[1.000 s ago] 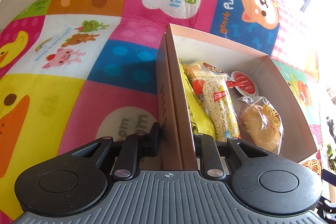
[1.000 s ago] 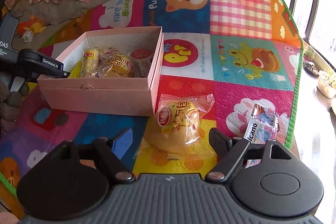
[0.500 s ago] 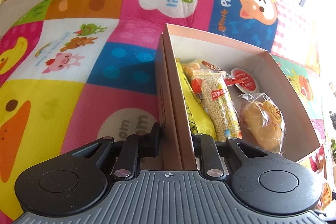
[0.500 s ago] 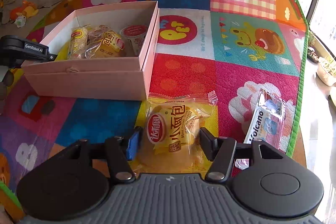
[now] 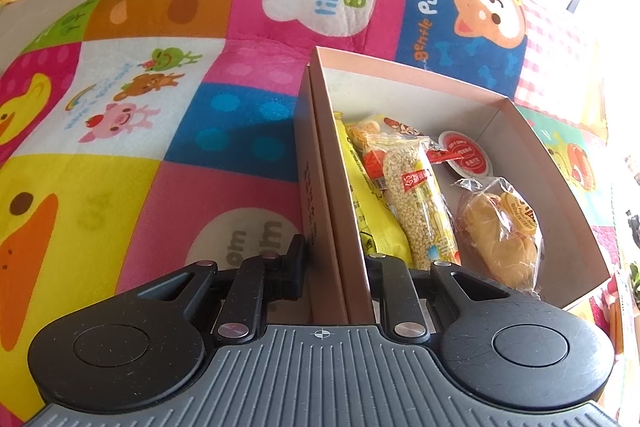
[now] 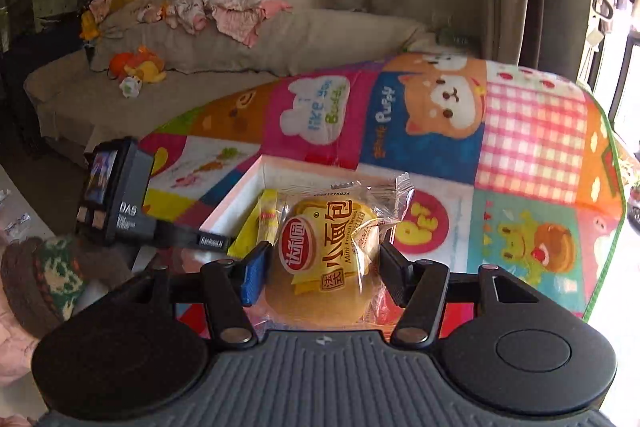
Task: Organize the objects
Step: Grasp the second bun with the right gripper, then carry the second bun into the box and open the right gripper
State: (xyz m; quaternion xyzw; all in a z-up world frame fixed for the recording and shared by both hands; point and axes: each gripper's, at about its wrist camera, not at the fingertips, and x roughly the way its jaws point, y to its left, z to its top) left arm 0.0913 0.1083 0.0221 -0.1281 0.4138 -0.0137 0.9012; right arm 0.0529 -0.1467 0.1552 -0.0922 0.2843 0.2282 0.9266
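My left gripper is shut on the near wall of the pink box, one finger outside and one inside. The box holds a yellow packet, a grain bar, a wrapped bun and a red-lidded cup. My right gripper is shut on a wrapped bread bun and holds it in the air, in front of the pink box. The left gripper's body shows at the box's left side.
The box rests on a colourful cartoon patchwork mat. A grey sofa with clothes and soft toys stands behind it. The mat's green-edged right side drops toward a bright window.
My right gripper has shut on the bread bun, lifted it off the mat and tilted up toward the box. The left gripper has kept its hold on the box wall.
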